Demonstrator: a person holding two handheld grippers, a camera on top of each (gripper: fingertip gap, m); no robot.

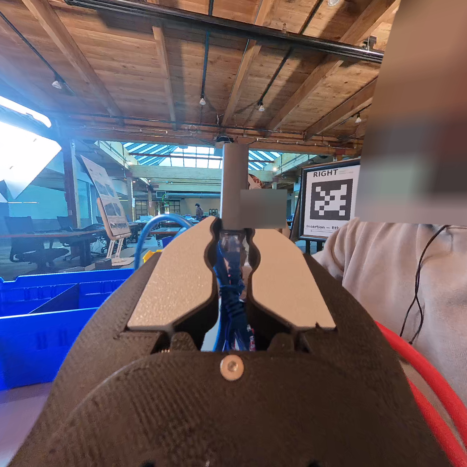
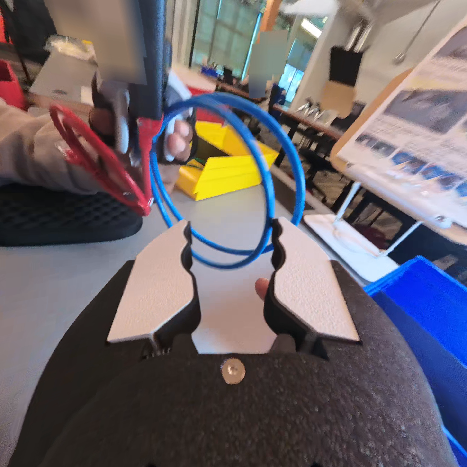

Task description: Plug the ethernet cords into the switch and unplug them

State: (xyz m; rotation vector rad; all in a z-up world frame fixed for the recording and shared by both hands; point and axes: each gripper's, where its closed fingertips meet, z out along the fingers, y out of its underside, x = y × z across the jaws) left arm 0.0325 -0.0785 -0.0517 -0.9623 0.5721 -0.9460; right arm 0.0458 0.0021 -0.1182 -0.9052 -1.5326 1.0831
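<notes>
Grey bench (image 2: 63,278) w/ yellow bin (image 2: 227,174) behind. Right tongs (image 2: 231,242) are gaping, empty, blue cord (image 2: 299,177) loops hanging just ahead, partly betw. tips. Left tongs (image 1: 231,236) are pinching a clear plug (image 1: 231,242), long axis pointing up into the switch (image 1: 233,187). Left is nearer.

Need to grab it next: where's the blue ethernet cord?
Right wrist view: the blue ethernet cord hangs looped just beyond the open right gripper, before the yellow bin.

left wrist view tilted up toward ceiling, right wrist view downward, both catching blue cable (image 2: 227,177)
</notes>
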